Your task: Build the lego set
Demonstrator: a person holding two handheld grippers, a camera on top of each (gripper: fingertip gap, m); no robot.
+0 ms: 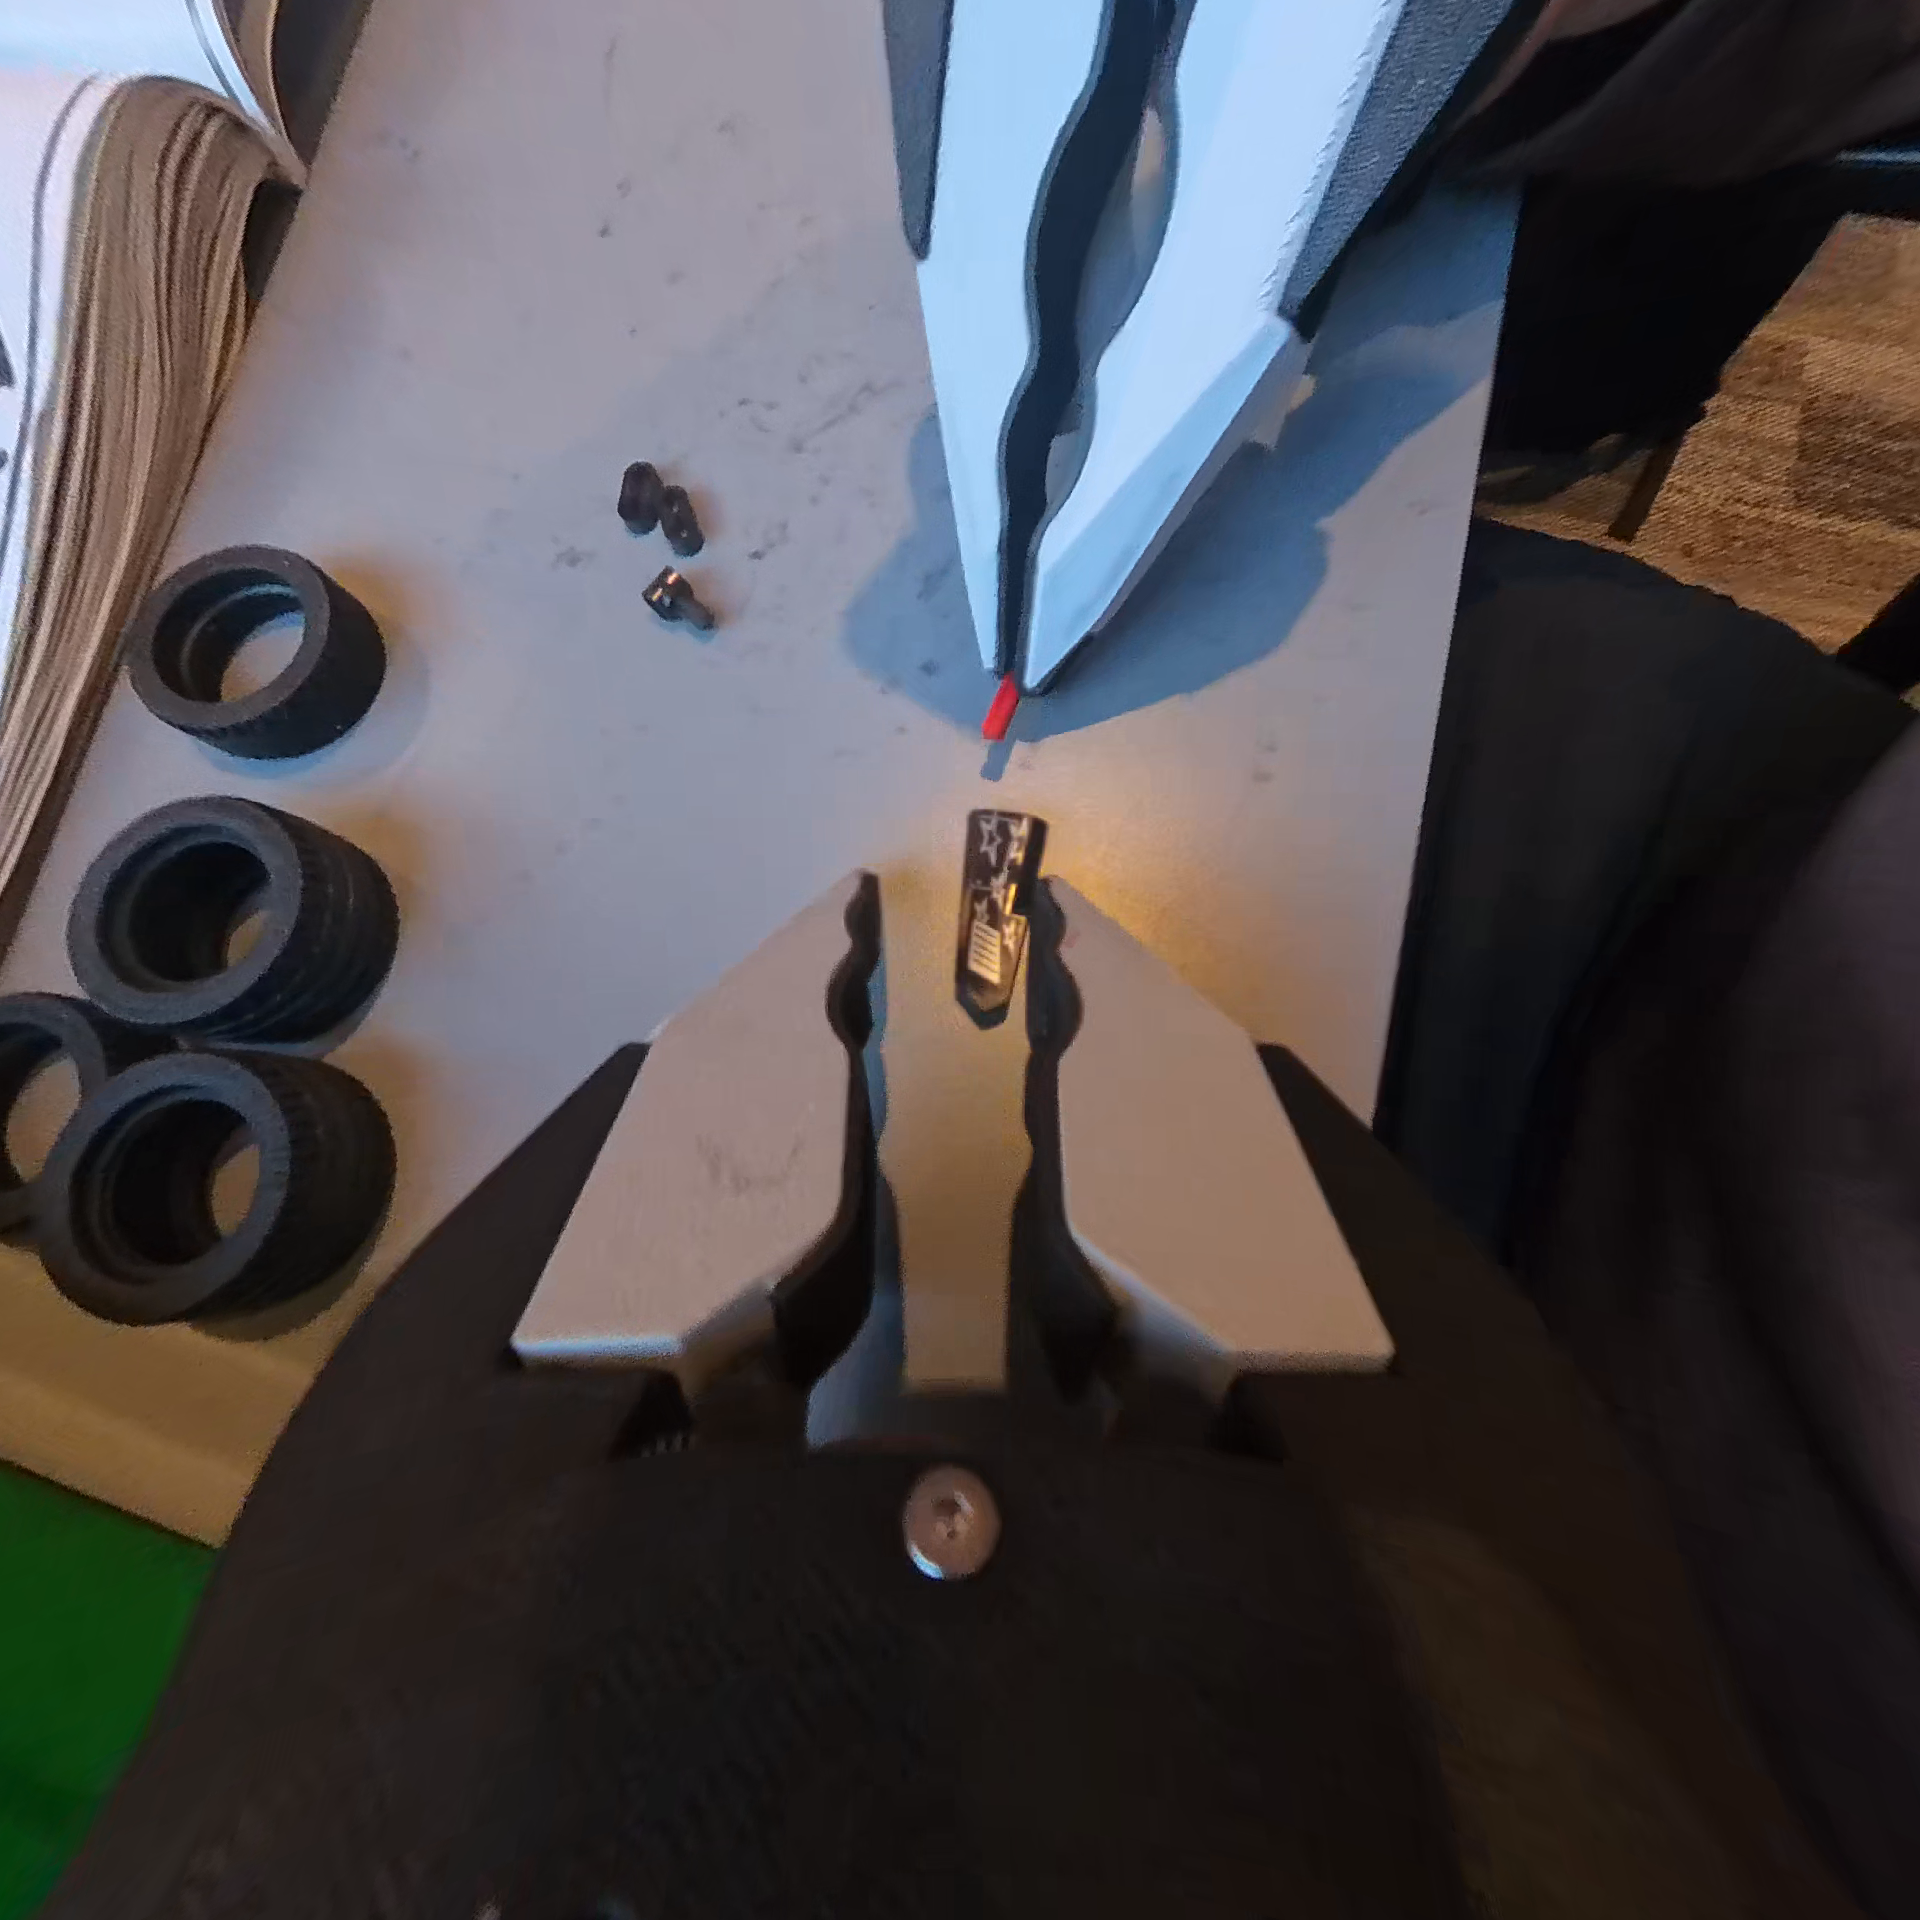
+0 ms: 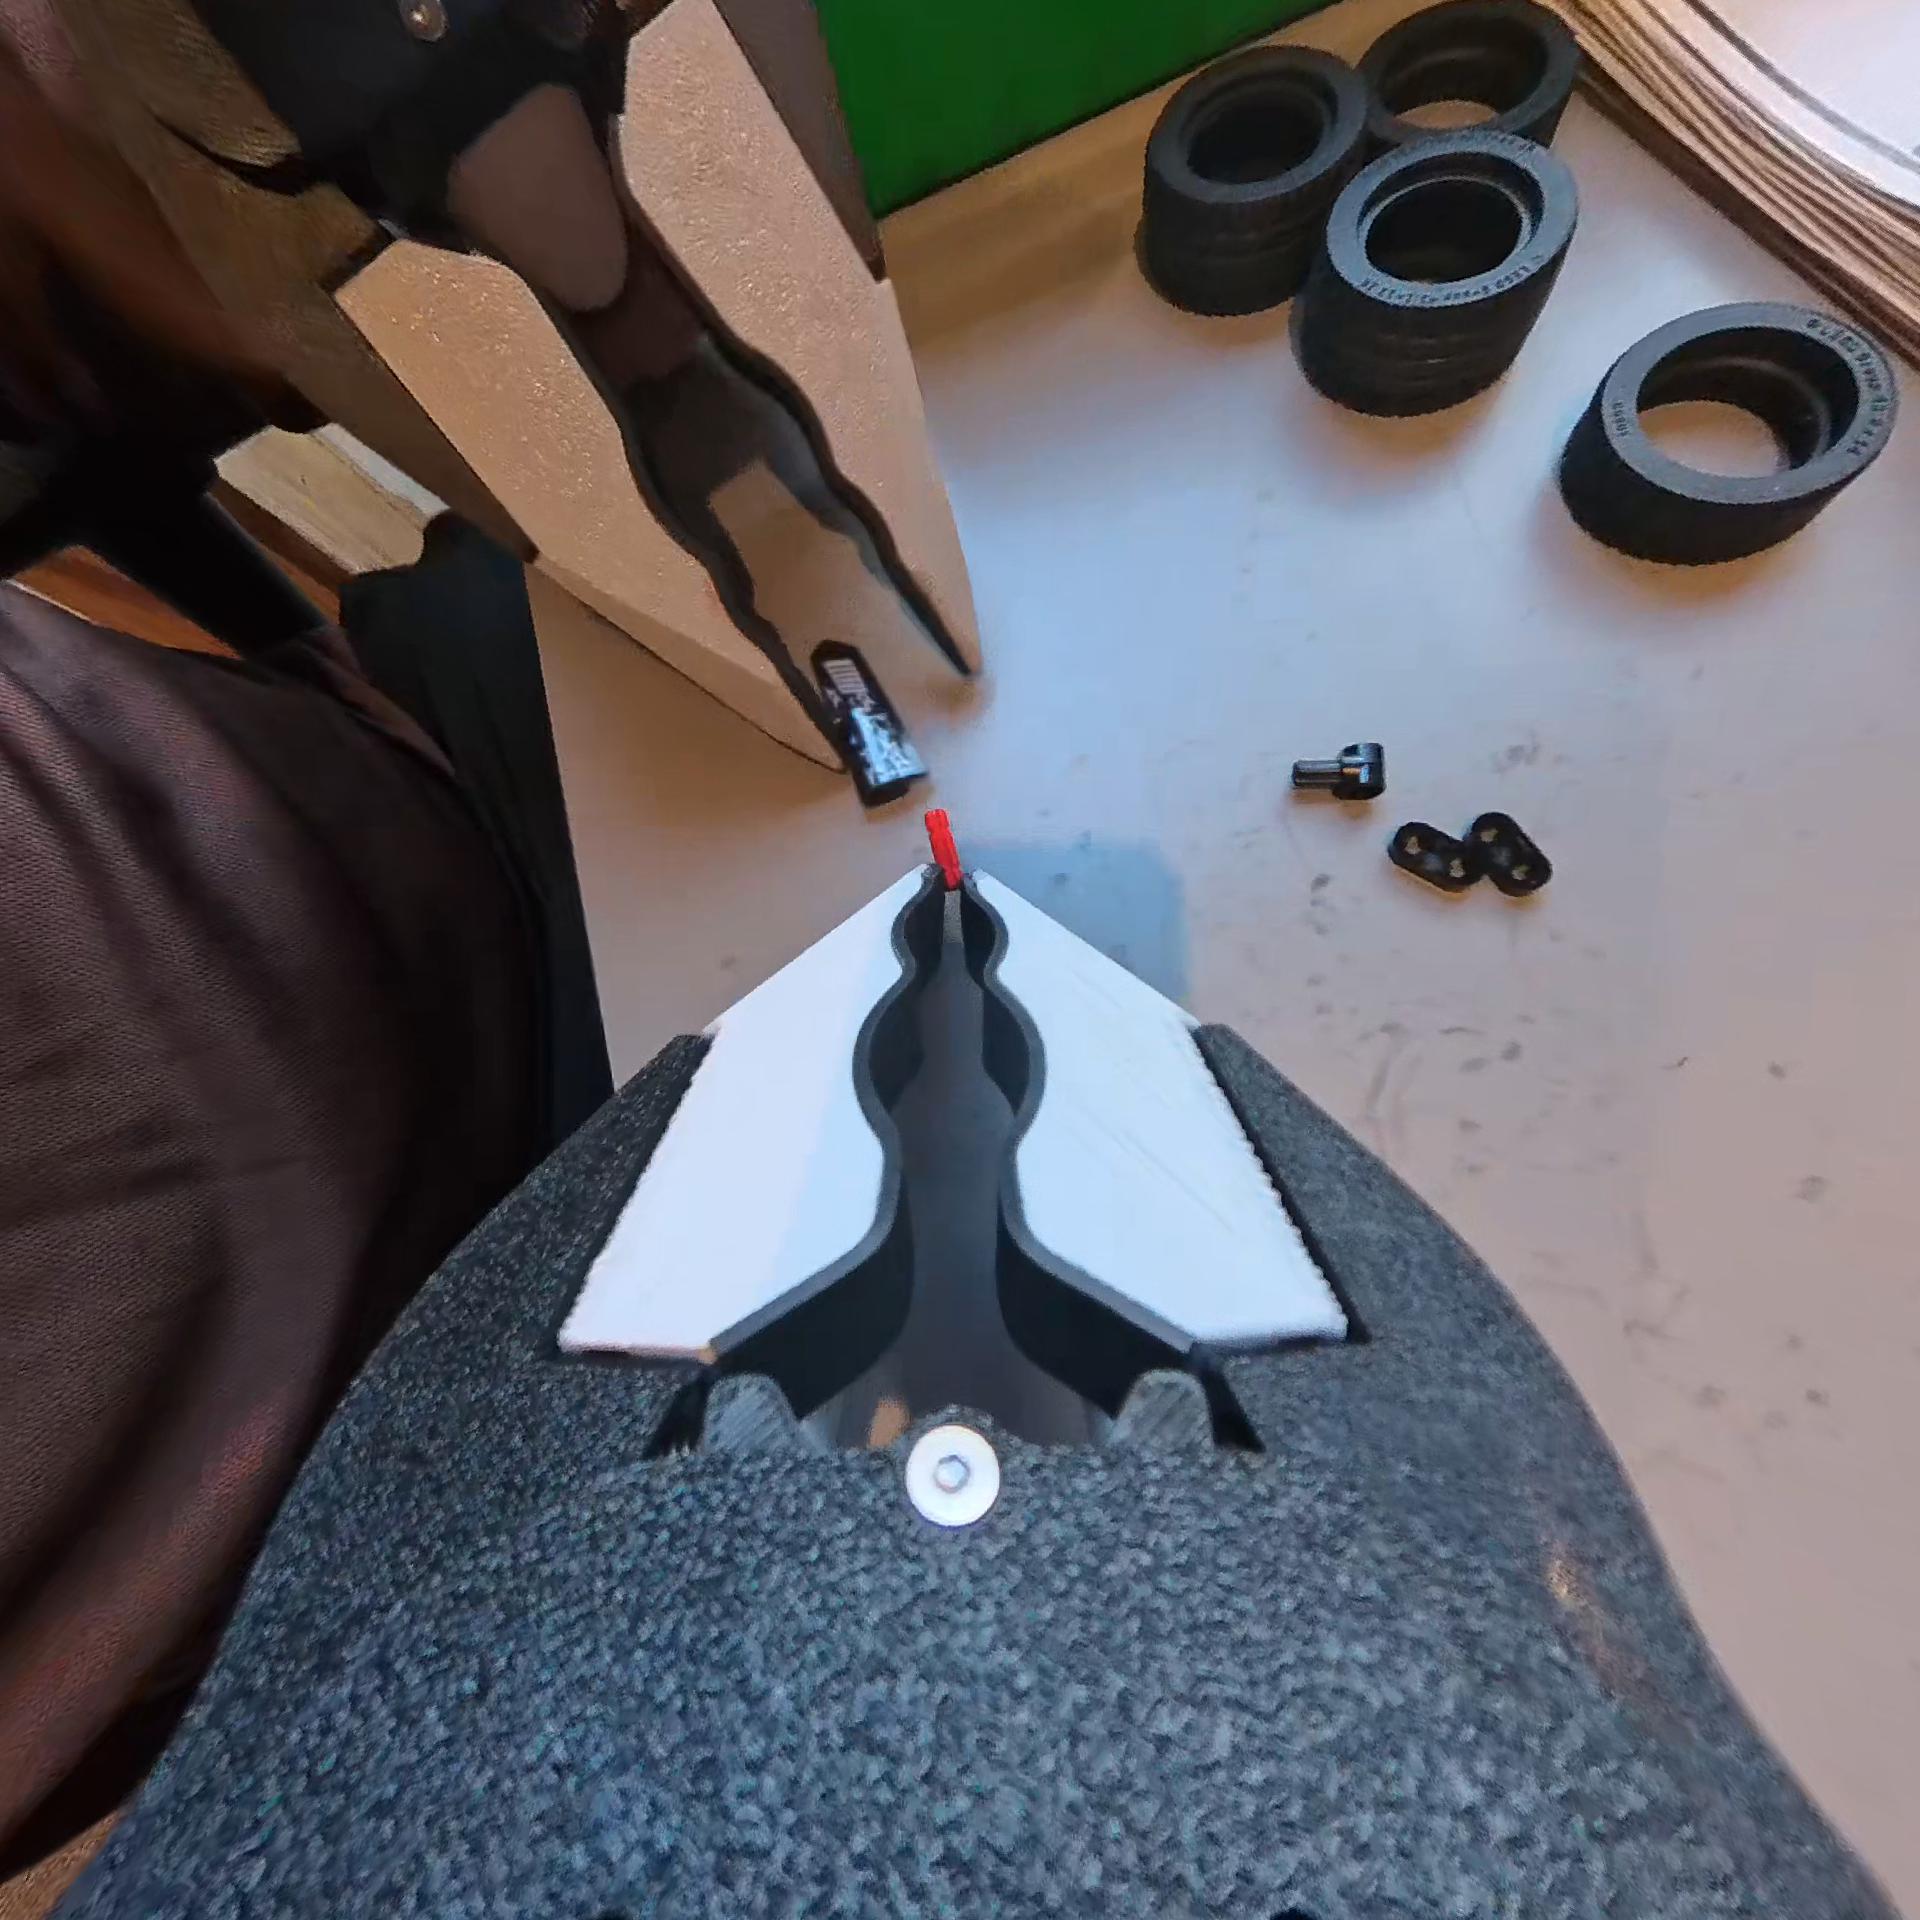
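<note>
Both tongs meet nose to nose over the pale table (image 1: 582, 312), near its edge. Those in the right hand, the right gripper (image 2: 948, 878), are pinched together on a small red pin (image 2: 942, 840), held only by its rear end so that most of it pokes forward of the white fingertips. Opposite, the left gripper (image 1: 961, 894) stands apart, its jaws wide; a black printed piece (image 1: 995, 914) with star marks lies between them, leaning against the right-side finger (image 1: 1049, 914) while the other finger is clear of it, so nothing clamps it. The pin's tip sits just beside the end of that piece without touching. My guess is the pin is meant to go into the black piece, and the danger is plain: unclamped, the piece would slide or spin away under any push, perhaps towards the table edge and the dark cloth beyond it. So shallow a hold on the pin may let it pivot or shoot out under pressure, and so tiny a part is easily lost. Whether the piece's facing end has a hole cannot be made out. Four black tyres (image 1: 260, 655), two small black links (image 2: 1470, 854) and a black connector pin (image 2: 1340, 771) lie well apart, out of harm's way.
</note>
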